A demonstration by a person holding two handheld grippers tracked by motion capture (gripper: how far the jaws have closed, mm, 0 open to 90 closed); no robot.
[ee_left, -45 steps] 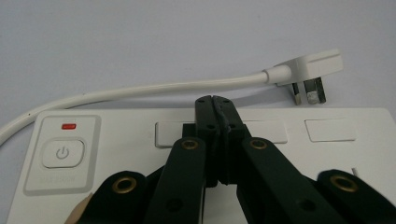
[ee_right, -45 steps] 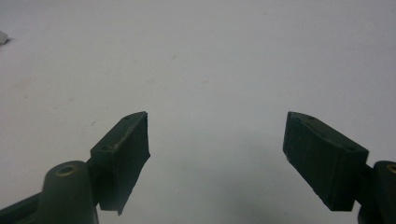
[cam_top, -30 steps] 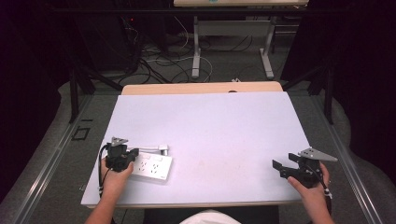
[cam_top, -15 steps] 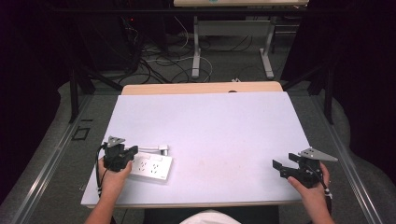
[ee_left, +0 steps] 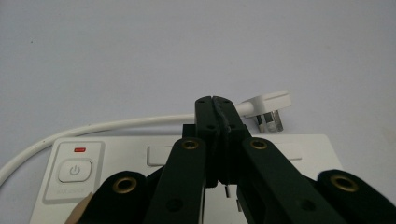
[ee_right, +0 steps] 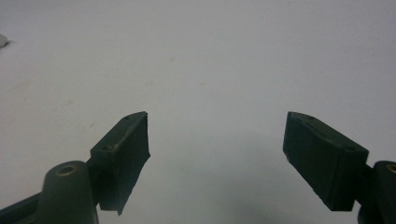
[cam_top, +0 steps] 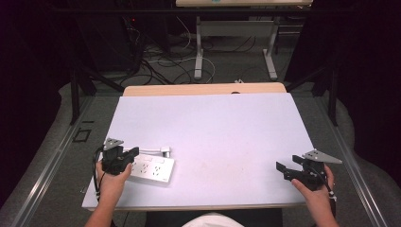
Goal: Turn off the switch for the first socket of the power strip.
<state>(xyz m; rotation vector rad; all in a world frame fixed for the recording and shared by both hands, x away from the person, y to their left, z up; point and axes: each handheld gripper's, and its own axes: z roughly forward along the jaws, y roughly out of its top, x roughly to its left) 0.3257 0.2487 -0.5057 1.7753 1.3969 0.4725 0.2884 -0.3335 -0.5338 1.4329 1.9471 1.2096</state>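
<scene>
Resting over one power strip (cam_top: 150, 170), left claw (ee_left: 216, 103) clenched empty, right claw (ee_right: 215, 158) released, one table (cam_top: 213, 127)

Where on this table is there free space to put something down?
The table is bare from its far edge down to the near edge, between the power strip and the right gripper. Only the near-left corner is crowded: strip, plug, left gripper.

A lab or recording studio, not a home.
Black curtains (cam_top: 42, 71) close in a bare white desk (cam_top: 213, 127); loose cables (cam_top: 161, 61) lie on the grey floor (cam_top: 227, 71) behind it, beside a second desk's metal legs (cam_top: 199, 47).
</scene>
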